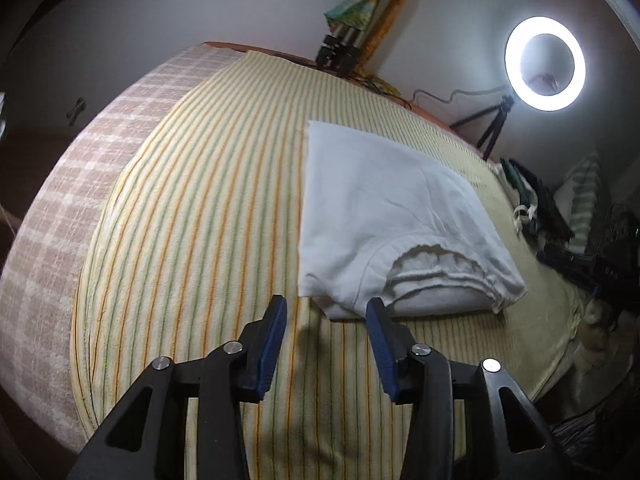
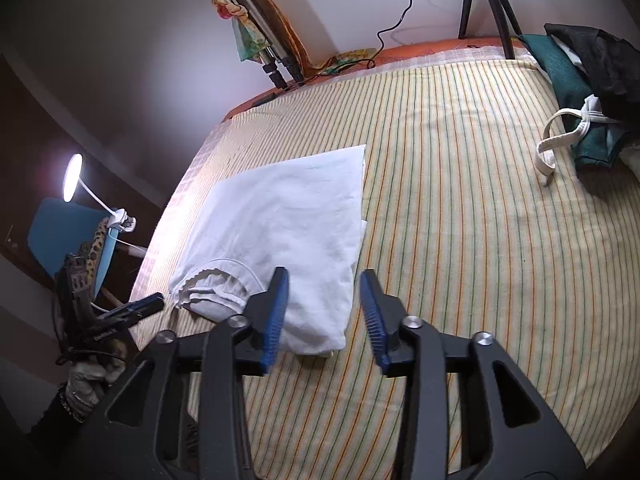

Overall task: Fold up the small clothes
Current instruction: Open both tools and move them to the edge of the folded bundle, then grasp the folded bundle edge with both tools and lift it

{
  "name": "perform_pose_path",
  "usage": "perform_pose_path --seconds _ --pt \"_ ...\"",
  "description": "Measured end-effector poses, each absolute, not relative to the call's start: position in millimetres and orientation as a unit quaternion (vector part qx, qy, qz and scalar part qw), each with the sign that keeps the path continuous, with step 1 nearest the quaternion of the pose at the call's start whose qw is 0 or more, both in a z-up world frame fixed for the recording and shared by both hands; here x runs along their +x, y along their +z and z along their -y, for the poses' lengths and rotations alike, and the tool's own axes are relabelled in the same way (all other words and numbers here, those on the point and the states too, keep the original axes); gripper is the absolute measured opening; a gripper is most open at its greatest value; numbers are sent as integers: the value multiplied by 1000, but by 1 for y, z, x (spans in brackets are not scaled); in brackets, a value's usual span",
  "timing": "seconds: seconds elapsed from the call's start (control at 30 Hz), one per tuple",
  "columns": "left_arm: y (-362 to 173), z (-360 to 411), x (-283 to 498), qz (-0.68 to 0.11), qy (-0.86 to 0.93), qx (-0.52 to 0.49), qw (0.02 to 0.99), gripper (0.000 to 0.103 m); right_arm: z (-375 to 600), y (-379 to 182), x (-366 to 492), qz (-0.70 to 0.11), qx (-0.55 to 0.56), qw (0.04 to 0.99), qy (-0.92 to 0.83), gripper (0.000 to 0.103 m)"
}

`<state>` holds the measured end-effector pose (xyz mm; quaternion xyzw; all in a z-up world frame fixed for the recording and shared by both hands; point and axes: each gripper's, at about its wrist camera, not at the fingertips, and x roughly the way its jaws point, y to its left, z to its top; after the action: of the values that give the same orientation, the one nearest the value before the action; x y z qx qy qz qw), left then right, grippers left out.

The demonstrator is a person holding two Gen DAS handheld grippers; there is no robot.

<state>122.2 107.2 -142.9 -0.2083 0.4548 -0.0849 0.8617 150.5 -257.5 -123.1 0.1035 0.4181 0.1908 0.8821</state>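
A white T-shirt (image 1: 384, 208) lies folded lengthwise on the striped bed cover (image 1: 208, 200), its neckline toward me. My left gripper (image 1: 326, 304) is open and empty, just short of the shirt's near left corner. In the right wrist view the same shirt (image 2: 288, 216) lies left of centre. My right gripper (image 2: 324, 280) is open and empty, hovering over the shirt's near right corner. The left gripper's fingers (image 2: 140, 308) show at the left edge of that view, beside the collar.
A pile of dark and teal clothes with a white strap (image 2: 584, 92) lies at the bed's far right corner. A lit ring light on a tripod (image 1: 544, 64) stands behind the bed. A desk lamp (image 2: 72, 178) glows at the left. The bed's checked edge (image 1: 80, 200) drops off at the left.
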Motion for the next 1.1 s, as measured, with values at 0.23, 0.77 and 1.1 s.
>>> perform_pose_path --seconds 0.23,0.77,1.1 --pt "-155 -135 141 -457 -99 -359 808 60 250 -142 182 -435 148 866 198 54" --pt "-175 -109 157 -495 -116 -409 758 58 268 -189 228 -472 281 803 232 54" --pt "-181 -104 173 -495 -101 -420 754 28 241 -200 240 -473 293 792 252 43"
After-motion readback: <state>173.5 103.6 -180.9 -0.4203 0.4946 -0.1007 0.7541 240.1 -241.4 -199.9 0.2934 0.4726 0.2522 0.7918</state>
